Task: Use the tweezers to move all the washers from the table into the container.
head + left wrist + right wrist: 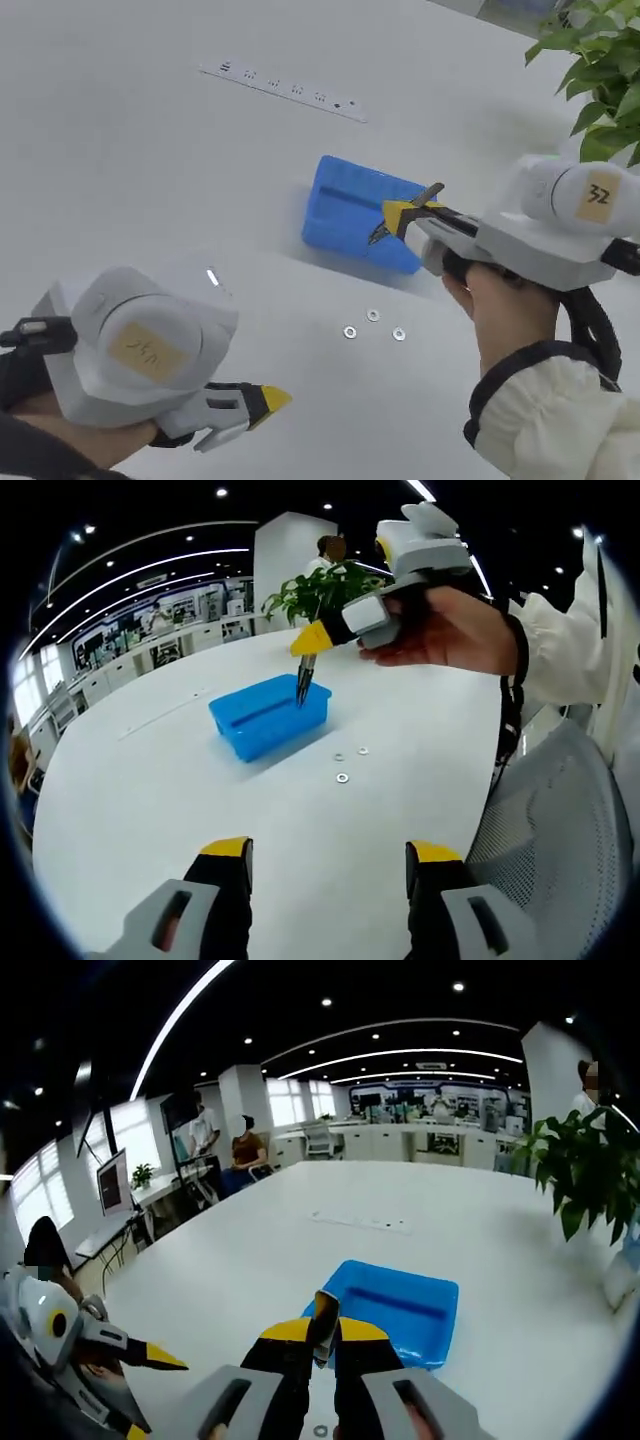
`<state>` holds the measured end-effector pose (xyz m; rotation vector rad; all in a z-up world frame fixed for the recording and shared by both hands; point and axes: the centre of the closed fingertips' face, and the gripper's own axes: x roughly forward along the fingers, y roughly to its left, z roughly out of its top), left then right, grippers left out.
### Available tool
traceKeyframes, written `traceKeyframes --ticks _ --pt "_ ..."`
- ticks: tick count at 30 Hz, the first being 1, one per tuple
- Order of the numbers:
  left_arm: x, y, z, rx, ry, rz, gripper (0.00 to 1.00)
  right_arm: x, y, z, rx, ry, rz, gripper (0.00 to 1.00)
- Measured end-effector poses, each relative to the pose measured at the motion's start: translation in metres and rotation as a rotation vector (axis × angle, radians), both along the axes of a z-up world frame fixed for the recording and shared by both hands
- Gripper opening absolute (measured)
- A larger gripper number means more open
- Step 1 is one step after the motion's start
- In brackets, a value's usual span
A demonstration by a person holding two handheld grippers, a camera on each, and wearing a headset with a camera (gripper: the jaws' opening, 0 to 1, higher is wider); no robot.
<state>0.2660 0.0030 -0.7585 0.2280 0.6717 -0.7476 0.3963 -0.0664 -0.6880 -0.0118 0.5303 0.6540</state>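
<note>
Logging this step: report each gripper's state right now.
Left gripper: open, empty.
Right gripper: shut on the tweezers, tips over the blue container.

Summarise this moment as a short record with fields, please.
Loose washers: three, on the table beside the container
Right gripper: shut on tweezers, tips over the container
Washer in tweezers: cannot tell
Left gripper: open, empty, above the table
</note>
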Motion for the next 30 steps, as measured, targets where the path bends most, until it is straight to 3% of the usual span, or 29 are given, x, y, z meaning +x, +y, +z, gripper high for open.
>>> traceKeyframes --ticks 3,7,15,19,22,25,30 --pt "-0.002 -0.006 0.000 0.001 -0.003 -0.015 0.62 -0.011 -0.003 -0.007 -0.013 0.017 0.003 0.04" --pt "-0.005 -0.013 0.001 -0.001 -0.004 -0.035 0.62 -0.026 -0.006 -0.027 -0.015 0.072 0.000 0.04" --pt "-0.006 -0.013 -0.001 0.009 -0.003 -0.044 0.62 -0.031 -0.012 -0.067 -0.072 0.138 0.009 0.04" --pt "-0.004 -0.010 -0.002 0.008 -0.001 -0.032 0.62 -0.032 -0.010 -0.075 -0.077 0.146 0.021 0.04" --pt "-0.004 -0.009 -0.003 0.012 0.001 -0.031 0.62 -0.032 -0.010 -0.079 -0.119 0.115 0.037 0.04" --pt "-0.004 -0.010 -0.003 0.009 0.003 -0.031 0.62 -0.034 -0.009 -0.085 -0.104 0.151 0.042 0.04" --pt "-0.005 -0.011 -0.005 0.009 0.008 -0.038 0.62 -0.035 -0.009 -0.084 -0.134 0.106 0.041 0.04"
